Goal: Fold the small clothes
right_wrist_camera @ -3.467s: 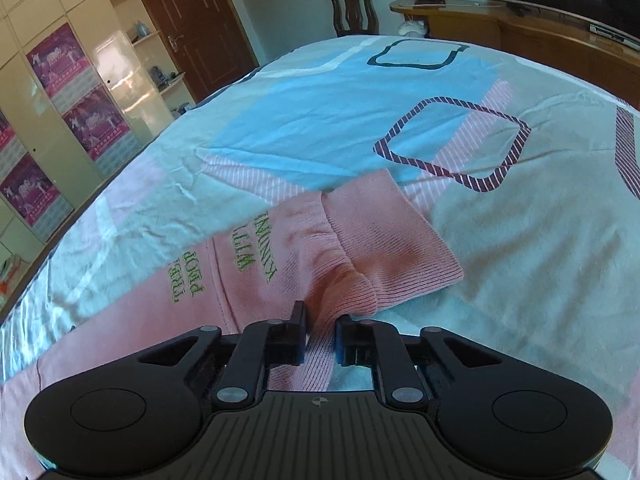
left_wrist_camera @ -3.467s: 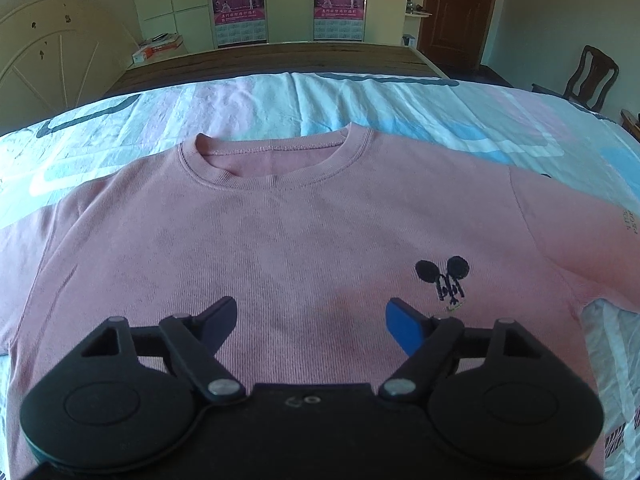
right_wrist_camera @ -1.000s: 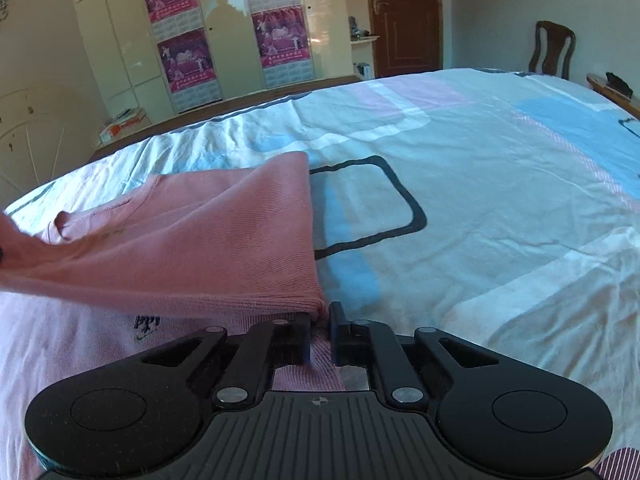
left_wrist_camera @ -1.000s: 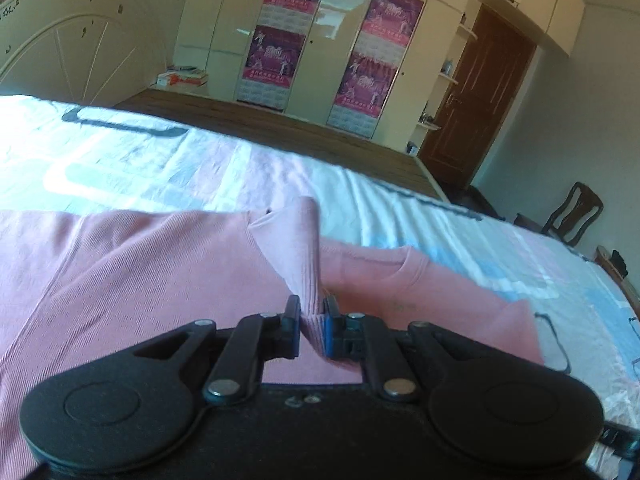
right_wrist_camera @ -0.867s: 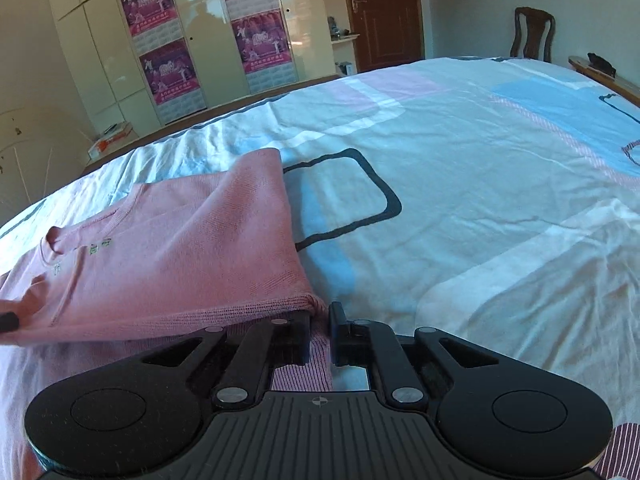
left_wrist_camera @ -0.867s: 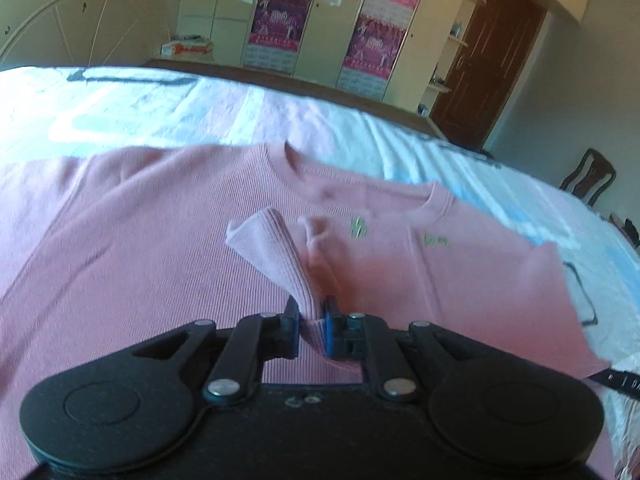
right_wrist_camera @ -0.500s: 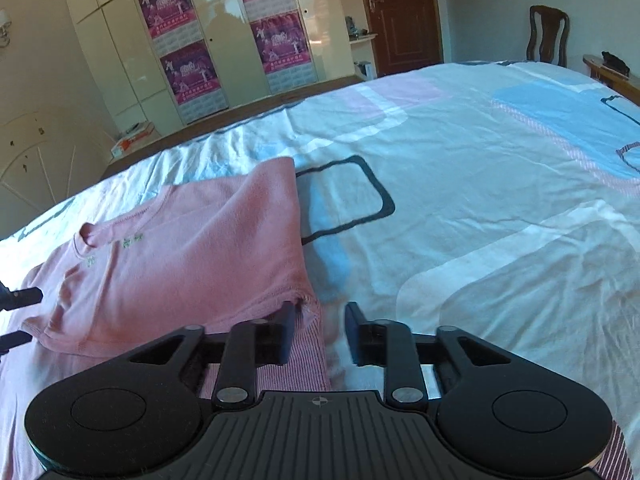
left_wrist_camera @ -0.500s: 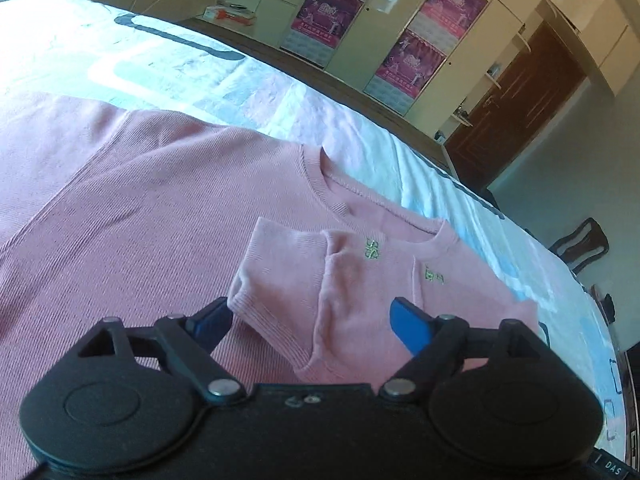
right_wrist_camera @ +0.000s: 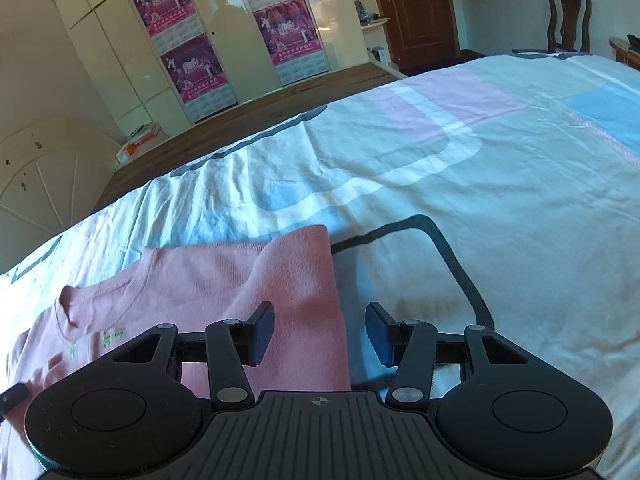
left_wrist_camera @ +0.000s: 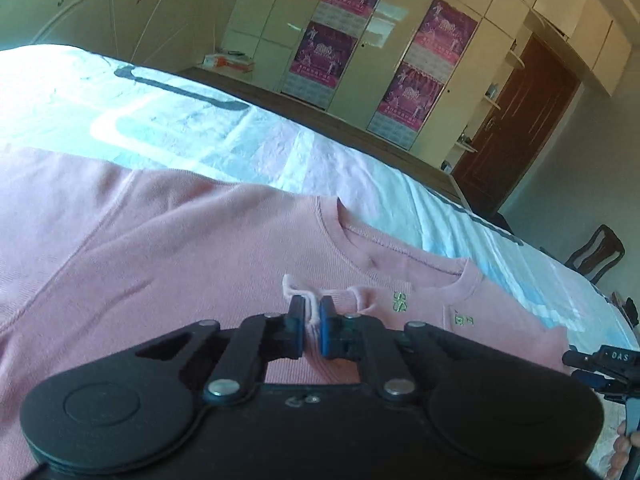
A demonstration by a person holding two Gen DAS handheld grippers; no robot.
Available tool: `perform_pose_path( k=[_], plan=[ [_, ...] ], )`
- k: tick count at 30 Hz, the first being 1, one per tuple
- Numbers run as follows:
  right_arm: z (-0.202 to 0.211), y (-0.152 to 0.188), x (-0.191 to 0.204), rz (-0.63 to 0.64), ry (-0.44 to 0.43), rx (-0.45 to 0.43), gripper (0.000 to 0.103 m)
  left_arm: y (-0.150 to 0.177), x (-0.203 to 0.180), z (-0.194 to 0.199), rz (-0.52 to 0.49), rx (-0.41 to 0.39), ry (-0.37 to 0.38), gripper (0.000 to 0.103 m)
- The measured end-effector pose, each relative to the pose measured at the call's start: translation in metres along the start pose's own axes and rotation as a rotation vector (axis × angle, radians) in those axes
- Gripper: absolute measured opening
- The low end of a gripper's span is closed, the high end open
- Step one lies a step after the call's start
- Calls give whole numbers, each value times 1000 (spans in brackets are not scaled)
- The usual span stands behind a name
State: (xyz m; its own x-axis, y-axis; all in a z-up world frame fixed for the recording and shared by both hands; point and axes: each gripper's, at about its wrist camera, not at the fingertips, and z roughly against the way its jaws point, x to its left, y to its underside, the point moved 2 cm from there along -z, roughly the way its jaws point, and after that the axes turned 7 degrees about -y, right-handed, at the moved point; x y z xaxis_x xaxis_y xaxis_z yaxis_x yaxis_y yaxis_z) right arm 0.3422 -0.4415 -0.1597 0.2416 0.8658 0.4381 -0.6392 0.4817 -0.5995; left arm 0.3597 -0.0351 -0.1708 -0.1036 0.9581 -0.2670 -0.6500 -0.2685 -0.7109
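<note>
**Right sleeve laid across the chest; left gripper bites the cuff again**

A second ago both grippers were pinched on pink cloth, carrying the right sleeve over the body of the sweater (left_wrist_camera: 168, 240). Half a second ago the left gripper (left_wrist_camera: 311, 330) stood wide with the cuff (left_wrist_camera: 298, 290) lying loose between its fingers; now it is shut again, the blue pads pressed on a small ridge of that cuff right at the tips. The cuff sits just ahead of the left gripper, a little short of the collar (left_wrist_camera: 360, 240), with the green stitched letters just to the right of the tips

The right gripper (right_wrist_camera: 320, 334) has let go: its jaws are opening, and the folded edge (right_wrist_camera: 332, 320) of the sweater runs between the fingers without either pad pressing on it. The sweater lies flat under and to the left of this gripper, with bare sheet (right_wrist_camera: 480, 200) ahead and to the right. Its view has swung since a second ago, so the hand has pulled sideways off the fold

My reading: the first sleeve fold is down, and the fresh pinch looks like a tidy-up, to tug the bunched cuff flat. The left sleeve runs out of view far to the left of the left gripper, not yet folded. One risk: pulling the cuff could drag the laid layer out of line now that the right gripper no longer holds the edge
</note>
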Motion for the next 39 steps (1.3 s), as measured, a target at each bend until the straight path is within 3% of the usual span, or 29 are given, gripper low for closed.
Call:
perform_pose_path(
  k=[3,4,5,9,11,13,15,17,19,22,24,27,29,30,34,39],
  plan=[
    [-17,-9,-8,-51,-11,23,51,3,7,9,6,-38,-26,7],
    [-19,-10,-6,-42,-18,24,40,5,10,10,11,-44,-45,7],
    [-20,-9,-2,-12,-19,29,5,7,13,9,18,-47,-66,7],
    [-20,-3,4,52,43,-1,5,21,14,7,-16,-39,-130,7],
    [-22,-2,2,41,50,-2,5,26,9,0,-68,6,-145,9],
    [-18,-3,8,72,77,-7,5,22,9,2,-71,3,-177,25],
    [-5,-3,17,111,84,-47,5,15,15,8,-38,0,-189,53],
    [8,4,26,145,63,-59,6,11,19,18,-15,-40,-194,65],
    [13,17,34,186,43,-34,6,10,18,19,-36,-34,-177,68],
    [1,38,37,261,99,40,5,18,17,0,-77,94,-164,69],
    [5,41,37,258,120,32,5,17,18,4,-101,87,-167,69],
    [18,43,46,263,113,32,13,13,30,17,-69,103,-144,73],
    [29,49,59,270,56,23,47,10,43,28,-50,99,-153,78],
    [32,53,69,285,33,18,55,8,53,33,-37,102,-163,78],
    [28,72,117,332,-64,44,56,0,97,52,12,113,-215,78],
    [15,96,179,378,-181,82,56,-7,169,81,144,96,-286,78]
  ],
)
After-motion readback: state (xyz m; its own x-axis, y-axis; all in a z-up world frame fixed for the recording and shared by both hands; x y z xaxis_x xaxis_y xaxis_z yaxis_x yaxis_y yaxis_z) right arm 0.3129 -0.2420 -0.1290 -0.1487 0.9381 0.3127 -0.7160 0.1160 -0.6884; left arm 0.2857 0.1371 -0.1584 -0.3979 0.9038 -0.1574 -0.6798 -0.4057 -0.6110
